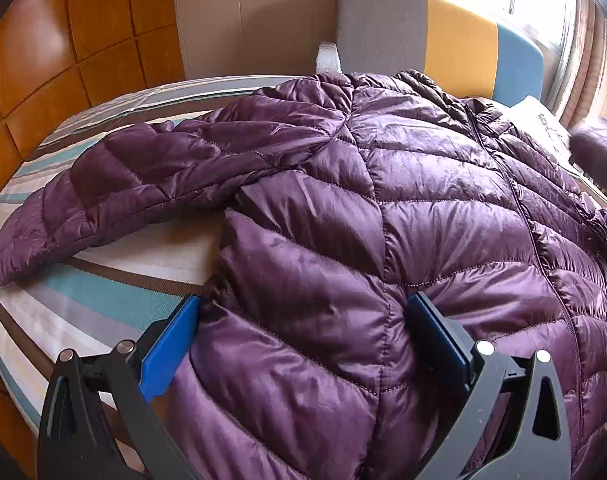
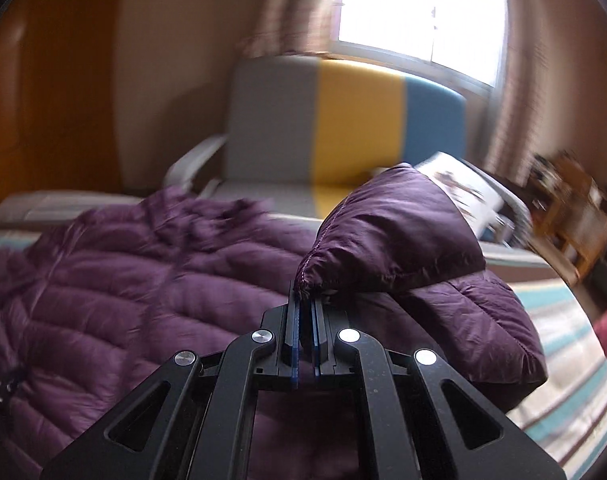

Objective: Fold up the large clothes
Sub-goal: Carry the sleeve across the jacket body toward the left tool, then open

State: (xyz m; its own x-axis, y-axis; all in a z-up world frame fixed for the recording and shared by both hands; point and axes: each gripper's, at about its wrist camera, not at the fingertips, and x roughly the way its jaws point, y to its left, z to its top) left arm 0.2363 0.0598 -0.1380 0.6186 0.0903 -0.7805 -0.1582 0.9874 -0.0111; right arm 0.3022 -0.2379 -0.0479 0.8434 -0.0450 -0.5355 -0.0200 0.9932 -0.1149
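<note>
A purple quilted down jacket [image 1: 383, 208] lies spread front up on a striped bed [image 1: 115, 300], with its left sleeve [image 1: 135, 176] stretched out to the left. My left gripper [image 1: 303, 308] is open, its blue pads on either side of a fold at the jacket's lower left edge. In the right wrist view my right gripper [image 2: 306, 300] is shut on the cuff edge of the other sleeve [image 2: 395, 232] and holds it lifted above the jacket body [image 2: 143, 280]. The view is motion-blurred.
A grey, yellow and blue headboard [image 1: 443, 36] stands at the far end under a bright window [image 2: 419, 12]. Orange wooden wardrobe panels [image 1: 63, 40] run along the left. A printed pillow [image 2: 463, 192] lies near the headboard and a wooden stand [image 2: 571, 216] is at the right.
</note>
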